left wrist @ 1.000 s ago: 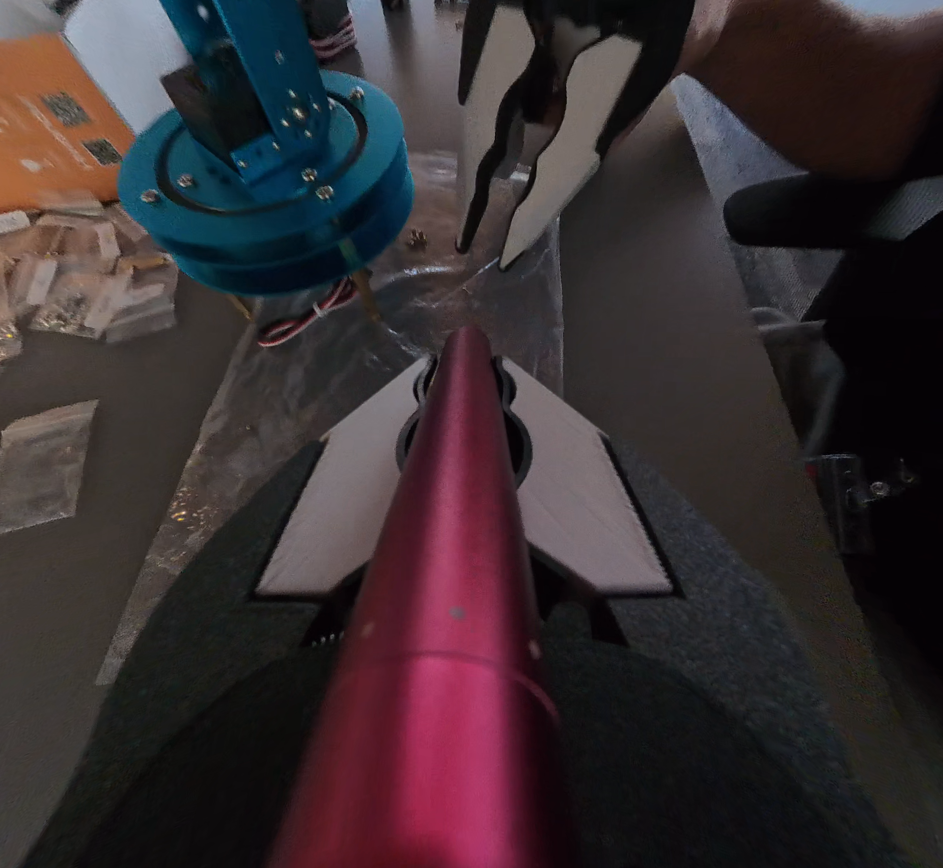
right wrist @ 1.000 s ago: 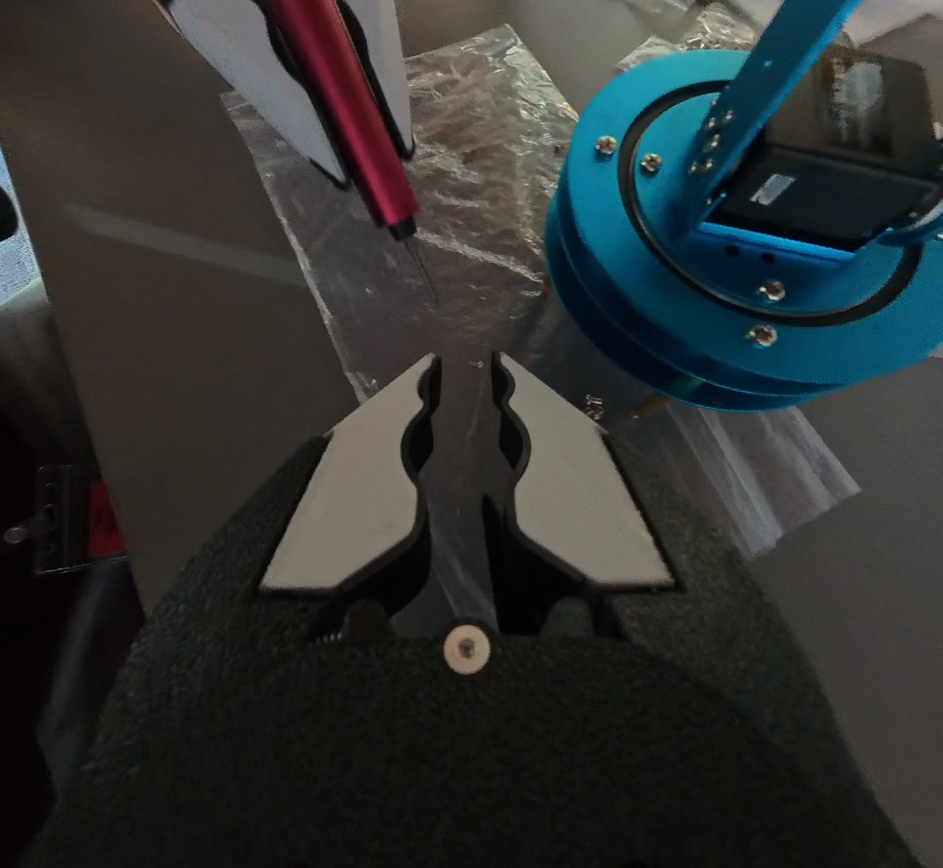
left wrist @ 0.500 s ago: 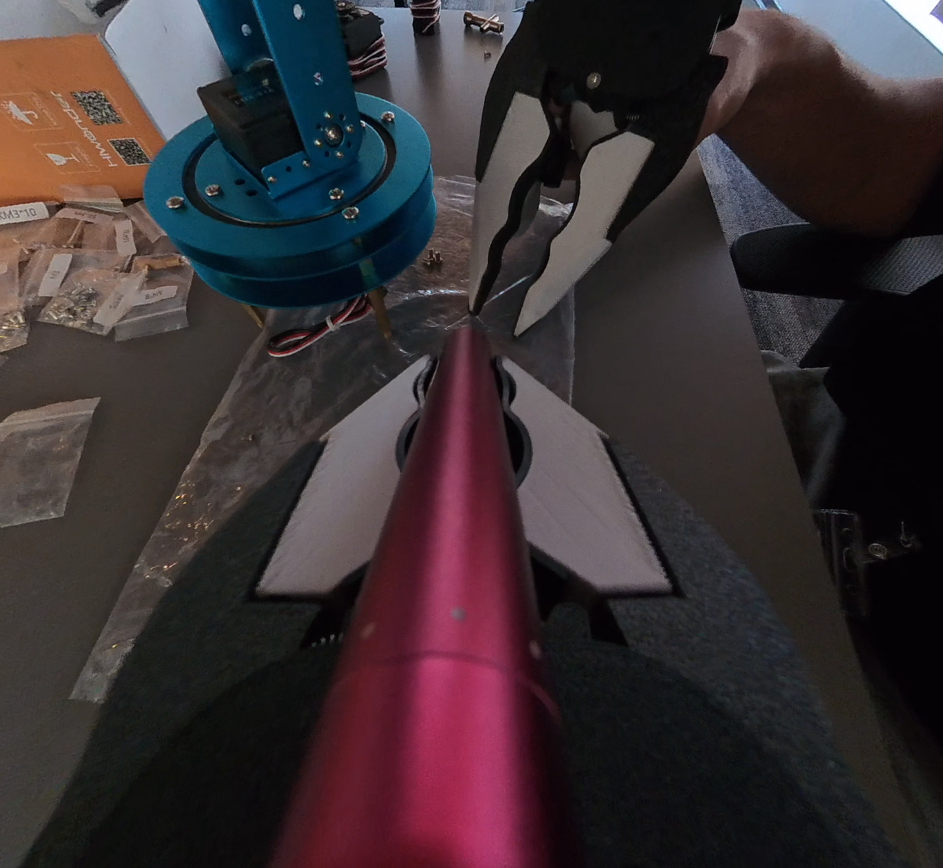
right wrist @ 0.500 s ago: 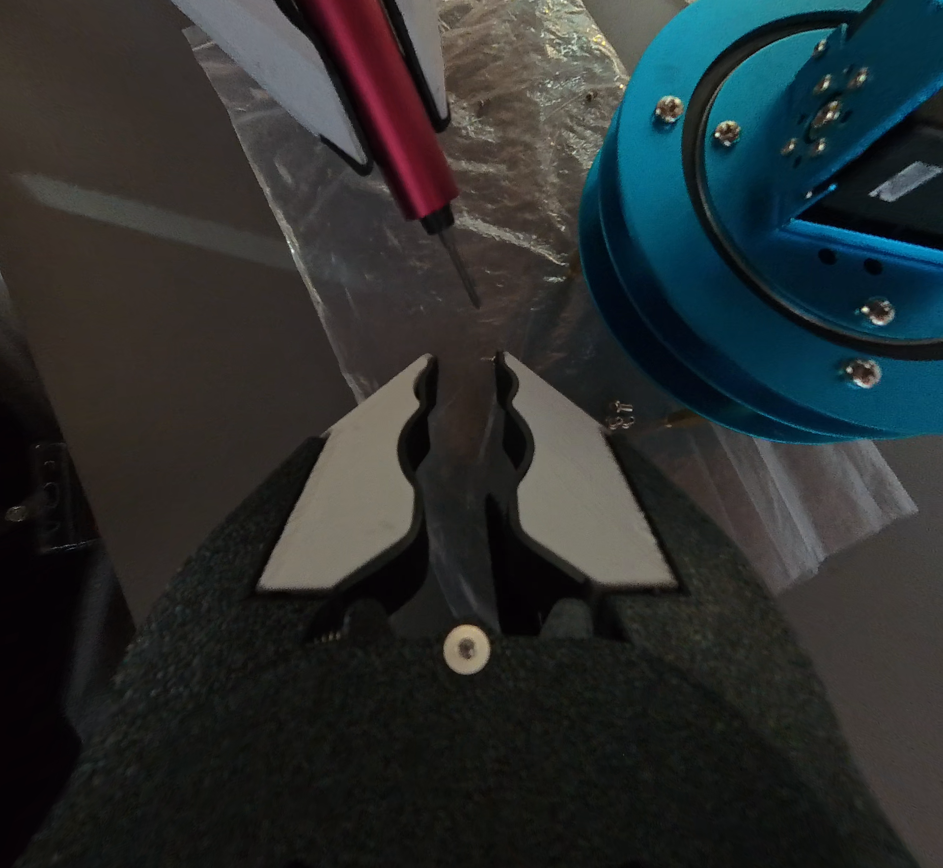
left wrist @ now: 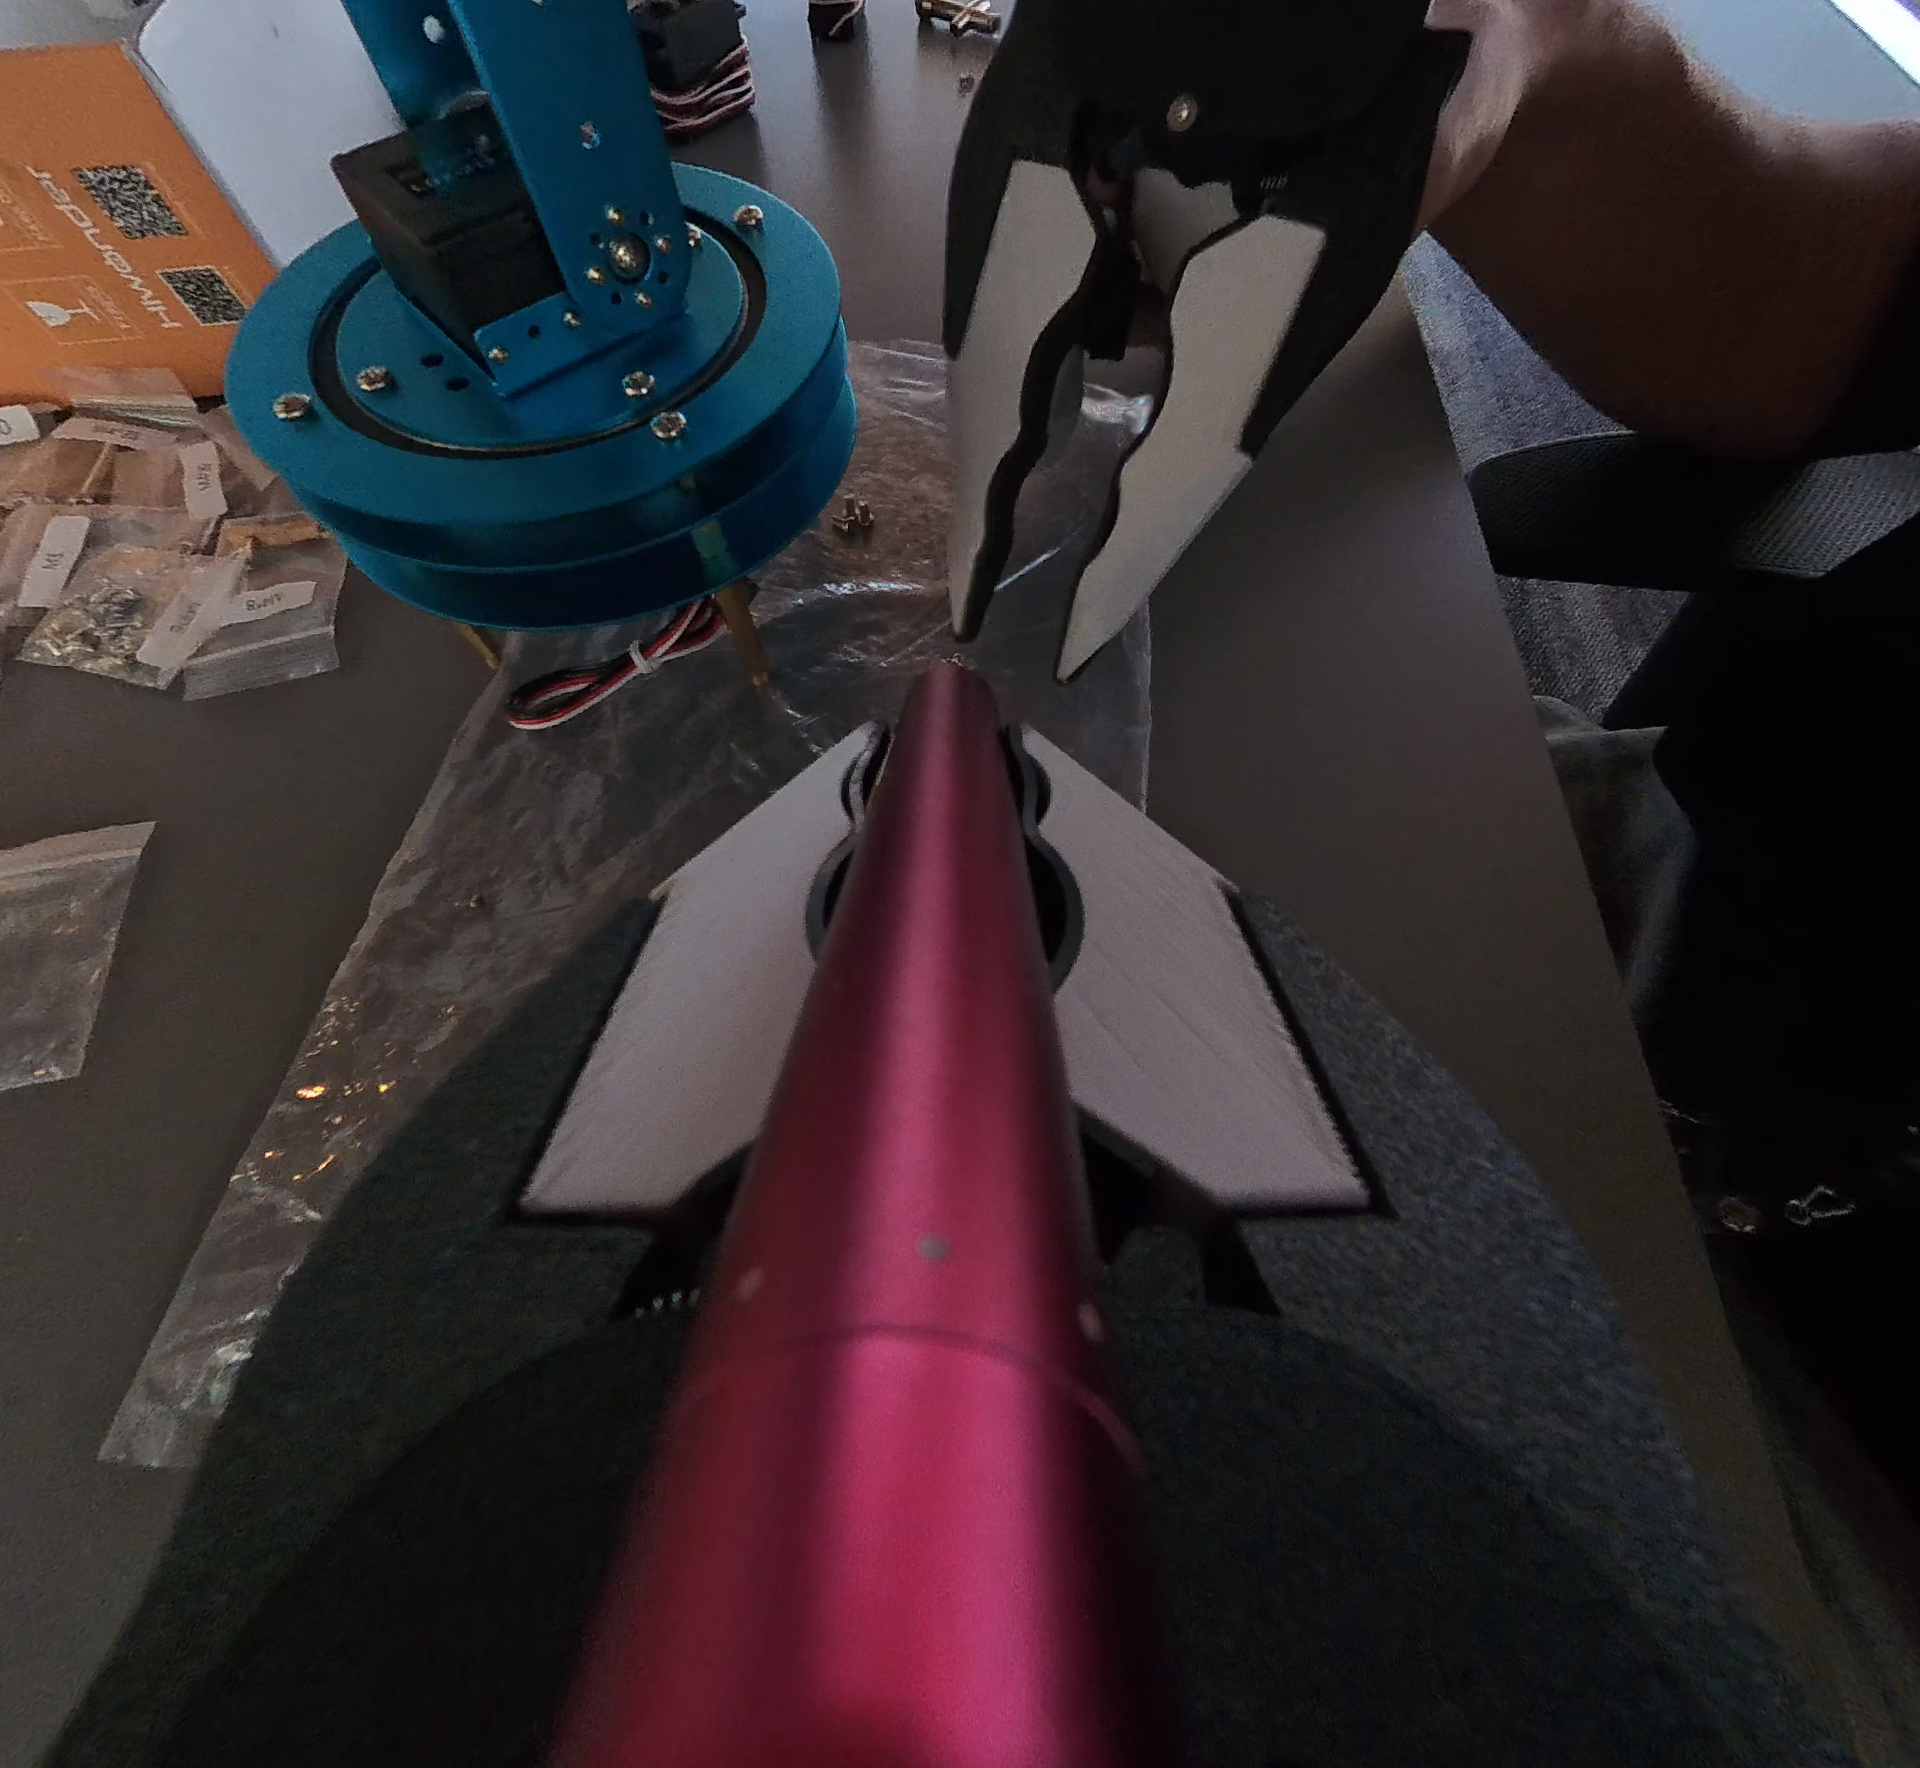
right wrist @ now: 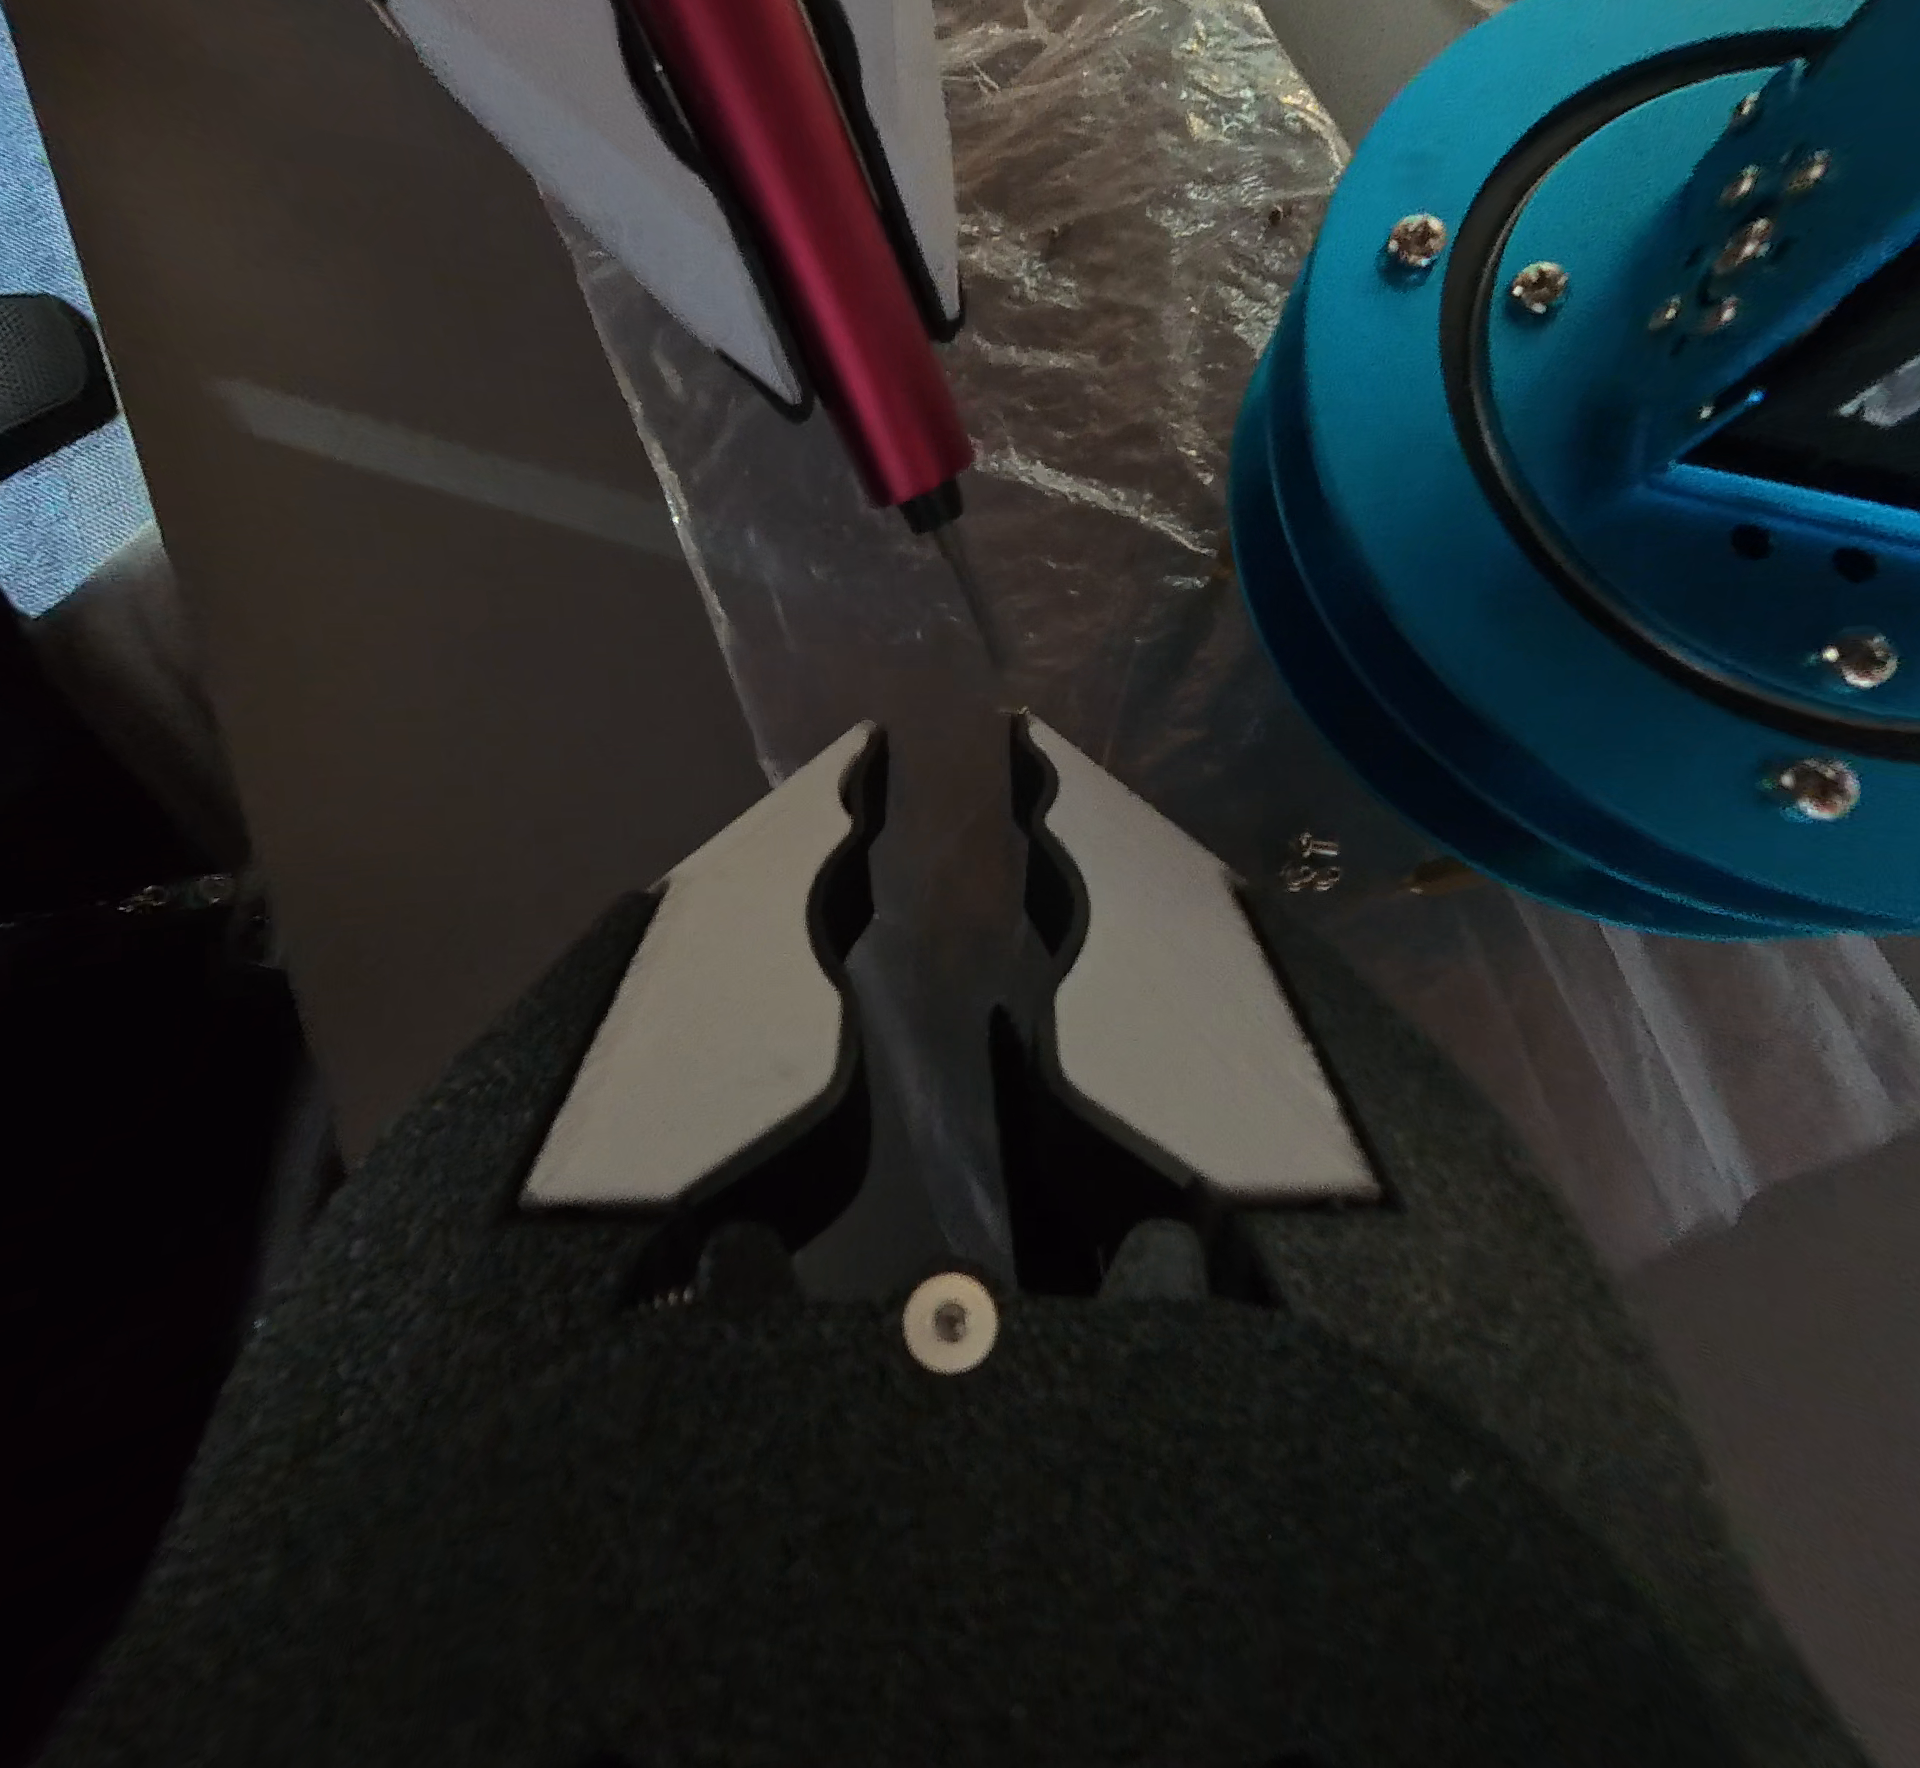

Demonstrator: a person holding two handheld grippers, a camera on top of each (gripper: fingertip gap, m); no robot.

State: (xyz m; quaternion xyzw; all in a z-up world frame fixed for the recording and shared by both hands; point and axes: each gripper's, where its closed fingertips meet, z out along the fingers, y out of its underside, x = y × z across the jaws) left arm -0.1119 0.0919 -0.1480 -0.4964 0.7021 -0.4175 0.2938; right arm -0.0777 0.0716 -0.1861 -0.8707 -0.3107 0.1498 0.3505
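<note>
My left gripper (left wrist: 951, 731) is shut on a magenta screwdriver (left wrist: 914, 1147) that runs forward between its white fingers. From the right wrist view the screwdriver (right wrist: 821, 264) points down, its thin bit (right wrist: 982, 617) just above my right gripper (right wrist: 948, 731). The right gripper is open by a narrow gap and empty, its tips (left wrist: 1018, 648) low over a crinkled clear plastic sheet (left wrist: 520, 887). A tiny brass speck sits at its right tip; I cannot tell what it is. A blue round base (left wrist: 540, 430) with an upright bracket and black servo stands on brass legs beside both grippers.
Loose small screws (left wrist: 852, 513) lie on the plastic by the base. An orange box (left wrist: 94, 232) and several labelled hardware bags (left wrist: 156, 575) lie at the left. Spare servos (left wrist: 691, 45) stand at the back. A person's forearm (left wrist: 1662, 212) and a chair (left wrist: 1662, 513) are at the table's right edge. Spacing between my two grippers at the tips: around 6 cm.
The screwdriver bit and the right gripper's tips have come closer together, nearly meeting. The right gripper has dropped lower over the plastic and nearer the blue base. Its gap is unchanged.
</note>
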